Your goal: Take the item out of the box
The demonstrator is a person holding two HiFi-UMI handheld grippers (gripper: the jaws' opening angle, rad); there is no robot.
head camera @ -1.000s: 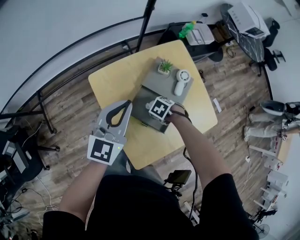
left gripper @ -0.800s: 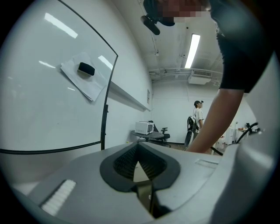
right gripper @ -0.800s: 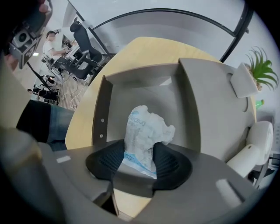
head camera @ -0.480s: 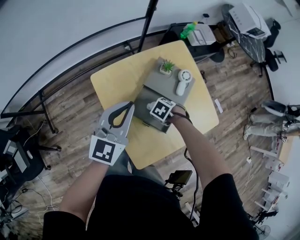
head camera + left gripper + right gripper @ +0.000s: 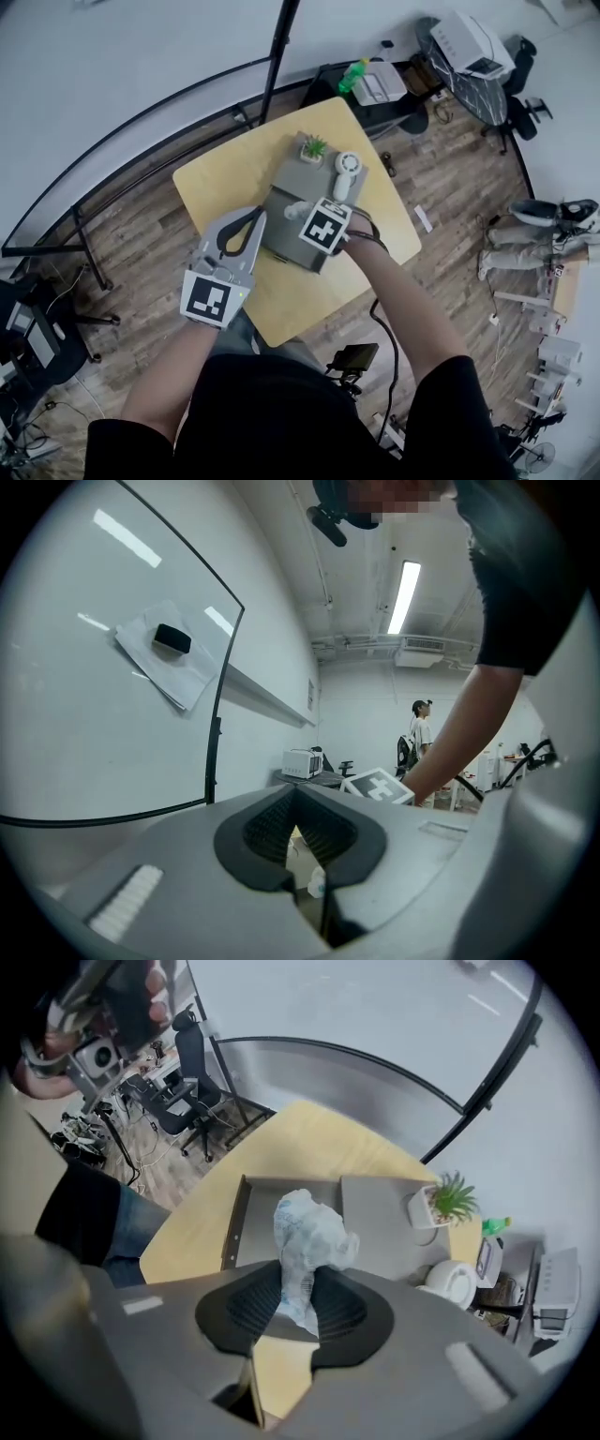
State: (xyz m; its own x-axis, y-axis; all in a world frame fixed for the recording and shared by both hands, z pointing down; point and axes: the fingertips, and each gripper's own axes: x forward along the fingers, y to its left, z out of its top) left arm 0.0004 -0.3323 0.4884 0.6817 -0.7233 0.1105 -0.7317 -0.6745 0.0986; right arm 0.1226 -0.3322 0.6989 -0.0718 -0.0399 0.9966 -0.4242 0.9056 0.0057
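A grey box (image 5: 277, 231) lies open on the yellow table (image 5: 230, 173), its lid (image 5: 312, 180) folded back flat. My right gripper (image 5: 300, 212) hangs over the box, shut on a crumpled white packet (image 5: 294, 208). In the right gripper view the packet (image 5: 311, 1230) sticks up from between the pads of the right gripper (image 5: 302, 1275), above the box (image 5: 240, 1224) and clear of its floor. My left gripper (image 5: 251, 216) hovers at the box's left side, shut and holding nothing. In its own view the left gripper (image 5: 295, 795) points at the room, tips touching.
On the lid stand a small potted plant (image 5: 313, 147) and a white hand fan (image 5: 346, 169); both also show in the right gripper view, the plant (image 5: 448, 1198) and the fan (image 5: 450, 1284). A person (image 5: 421, 731) stands far off. Desks and chairs ring the table.
The right gripper has come up from inside the box with the white packet showing at its tips. The left gripper has hardly moved.
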